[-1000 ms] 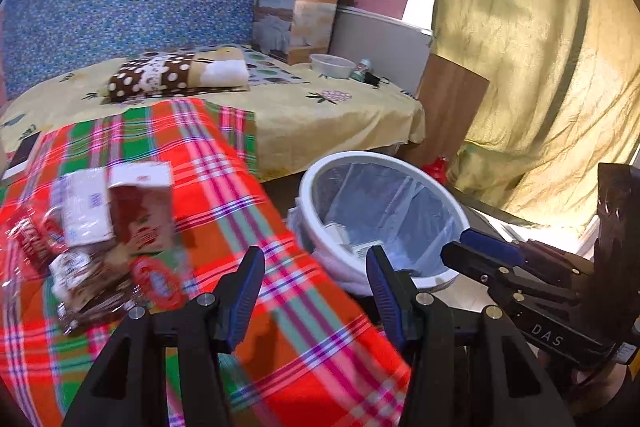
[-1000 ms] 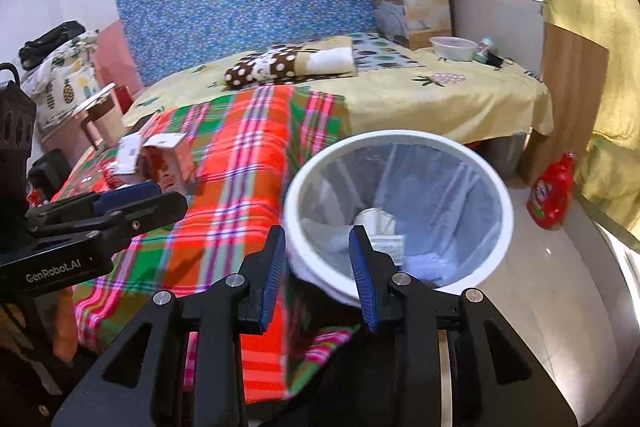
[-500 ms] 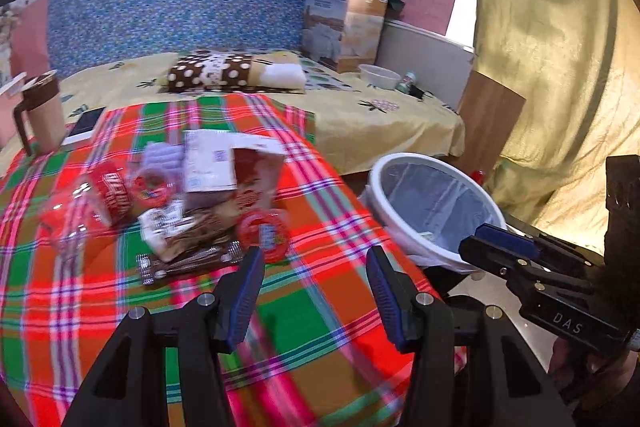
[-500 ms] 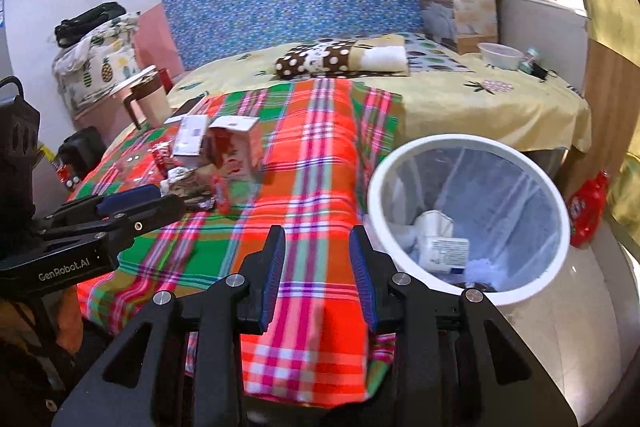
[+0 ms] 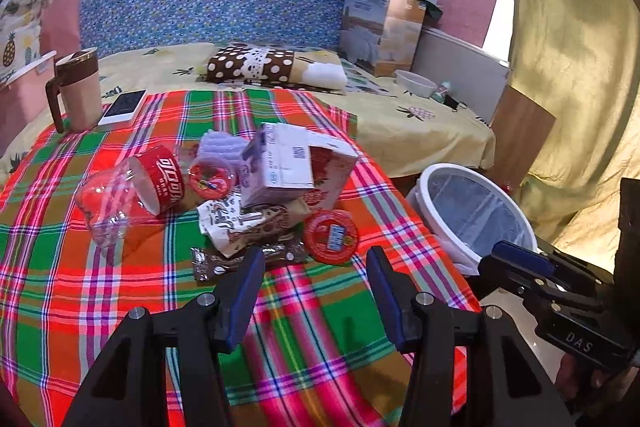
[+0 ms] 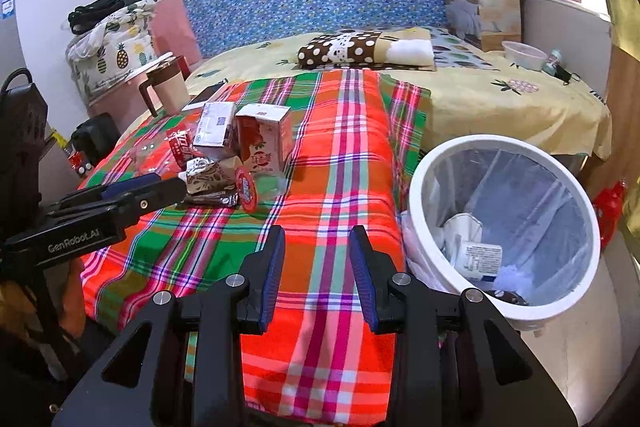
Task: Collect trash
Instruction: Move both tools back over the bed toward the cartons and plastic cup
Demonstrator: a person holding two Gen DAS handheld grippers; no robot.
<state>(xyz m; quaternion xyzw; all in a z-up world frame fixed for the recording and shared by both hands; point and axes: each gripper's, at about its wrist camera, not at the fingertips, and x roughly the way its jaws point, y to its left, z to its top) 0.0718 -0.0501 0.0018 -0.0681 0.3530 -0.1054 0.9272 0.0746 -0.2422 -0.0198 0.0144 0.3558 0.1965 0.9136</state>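
**On the plaid blanket: a litter pile, a bin beside it, both grippers empty**

On the red, green and orange plaid blanket [image 5: 120,291] that covers the near end of the bed, the trash lies in one heap. A crushed clear plastic bottle with a red label [image 5: 128,189] sits at the heap's left. A torn white and red cardboard carton [image 5: 296,167] stands at its middle. A round red foil lid [image 5: 331,235] lies at the near right edge, with a second red lid [image 5: 209,179] behind, between bottle and carton. Crumpled brown and white wrappers [image 5: 244,227] spread under the carton, nearest the left gripper [image 5: 316,291], whose blue-padded fingers stand spread with nothing between them, just short of the wrappers.

Beyond the heap, a tan mug with a brown handle [image 5: 76,89] and a white phone [image 5: 123,106] rest on the blanket's far left corner. A brown polka-dot pillow [image 5: 256,65] lies further back. To the blanket's right, off the bed, stands the white round bin with a clear liner [image 6: 424,195], holding a few discarded items. The right gripper [image 6: 318,271] hangs over the blanket's near edge beside the bin, its fingers partly apart and empty.

Compared with a second ago, the left view has swung from the bin to the heap, and the right view has shifted so the bin sits off to the side.
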